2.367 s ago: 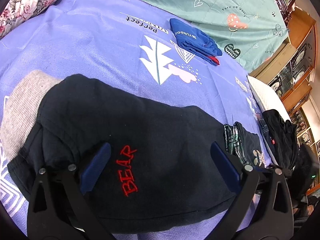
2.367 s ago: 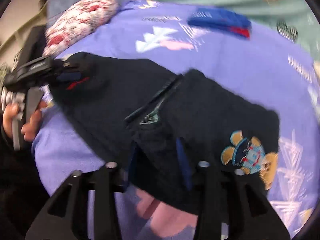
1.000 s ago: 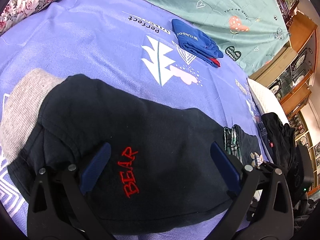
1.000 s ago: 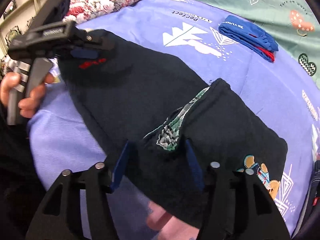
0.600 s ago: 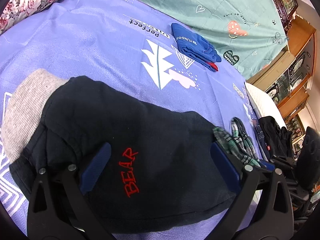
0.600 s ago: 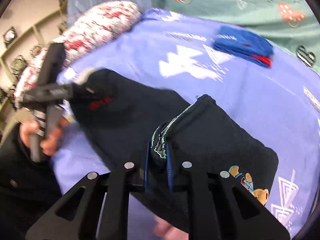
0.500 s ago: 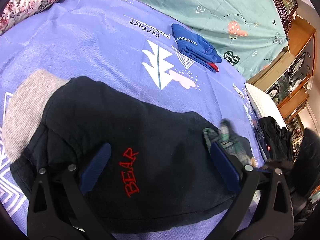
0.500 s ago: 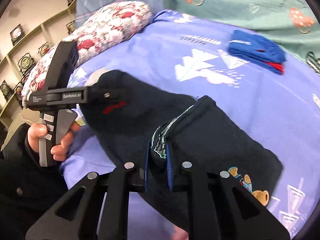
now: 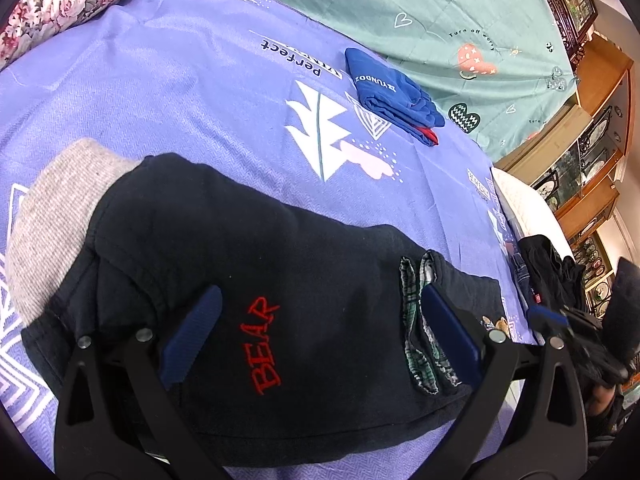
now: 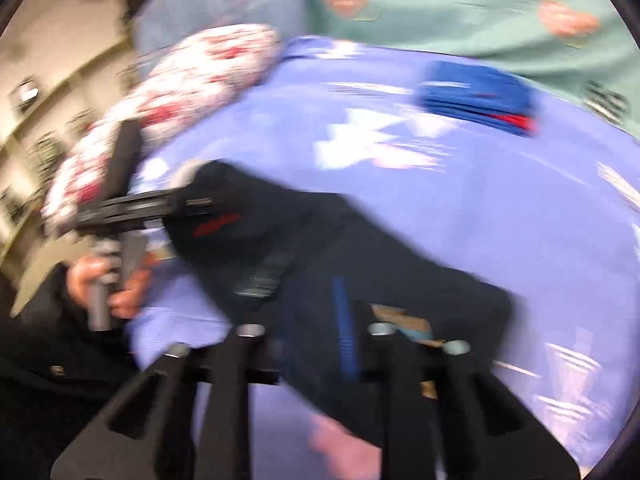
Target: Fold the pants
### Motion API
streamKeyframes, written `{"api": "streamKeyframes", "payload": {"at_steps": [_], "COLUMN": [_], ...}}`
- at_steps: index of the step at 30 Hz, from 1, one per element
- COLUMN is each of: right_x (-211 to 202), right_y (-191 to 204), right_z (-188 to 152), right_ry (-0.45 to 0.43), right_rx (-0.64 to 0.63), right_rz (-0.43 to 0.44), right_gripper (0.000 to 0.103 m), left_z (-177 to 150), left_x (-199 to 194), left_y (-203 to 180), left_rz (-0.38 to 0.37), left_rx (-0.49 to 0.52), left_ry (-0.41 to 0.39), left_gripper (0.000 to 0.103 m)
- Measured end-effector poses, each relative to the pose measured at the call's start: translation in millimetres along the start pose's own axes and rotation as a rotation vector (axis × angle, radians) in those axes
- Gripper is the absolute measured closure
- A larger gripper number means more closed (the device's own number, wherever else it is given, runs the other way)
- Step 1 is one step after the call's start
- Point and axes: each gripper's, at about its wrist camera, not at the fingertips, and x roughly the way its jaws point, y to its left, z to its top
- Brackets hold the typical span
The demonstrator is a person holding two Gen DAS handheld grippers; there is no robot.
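Dark navy pants [image 9: 256, 264] with red "BEAR" lettering and a grey cuff [image 9: 48, 208] lie folded on the purple bed cover. Their plaid-lined waistband [image 9: 420, 332] lies turned over by my left gripper's right finger. My left gripper [image 9: 320, 332] is open, its blue pads hovering just above the pants. The right wrist view is blurred: the pants [image 10: 360, 248] lie under my right gripper [image 10: 316, 336], whose jaws stand a little apart with dark cloth between them; I cannot tell whether they grip it. The left gripper [image 10: 132, 204] shows there at the left.
A folded blue garment [image 9: 388, 92] lies further back on the purple bed cover [image 9: 200, 92]. A floral pillow [image 9: 60, 4] is at the far left. A green sheet [image 9: 460, 20] hangs behind. Dark clothes [image 9: 552, 272] are piled at the right, near wooden shelves [image 9: 600, 128].
The right gripper carried the waistband end over toward the left gripper and its jaws have parted slightly; the plaid lining now lies nearer the "BEAR" lettering. The left gripper has barely moved.
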Motion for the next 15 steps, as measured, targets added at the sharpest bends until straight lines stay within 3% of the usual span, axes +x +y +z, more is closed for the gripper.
{"api": "streamKeyframes", "payload": {"at_steps": [2,3,6,7,10,11,12,14,15], "right_x": [19,45,48,36,10,13,21,65,72], "right_y": [-24,-31,-25,-23,-30,-38,-46,-66,-71], "right_z": [-13,-27,-30,-22,2,7,8,-3,-11], "right_ry": [0.097,0.194,0.167,0.128,0.005,-0.001,0.015,0.174,0.16], "right_rx": [0.057,0.073,0.045,0.052,0.054,0.083,0.099,0.148,0.174], "right_rz": [-0.036,-0.031,-0.048,-0.005,-0.025,-0.028,-0.039,-0.026,0.004], "right_gripper": [0.091,0.092,0.091,0.092,0.092,0.092,0.091,0.09,0.09], "left_z": [0,0,1,0,0,0,-2,-5,-8], "left_x": [0,1,2,0,-5,-10,-18,-41,-58], "left_y": [0,0,0,0,2,3,5,9,11], "left_rz": [0.002,0.004,0.009,0.004,-0.023,-0.031,-0.041,-0.093,-0.106], "left_rx": [0.0,0.0,-0.004,-0.001,-0.015,-0.028,-0.043,-0.1,-0.128], "left_ry": [0.001,0.002,0.008,0.001,-0.01,-0.021,-0.038,-0.054,-0.068], "left_gripper": [0.002,0.002,0.002,0.002,0.002,0.002,0.002,0.002,0.002]}}
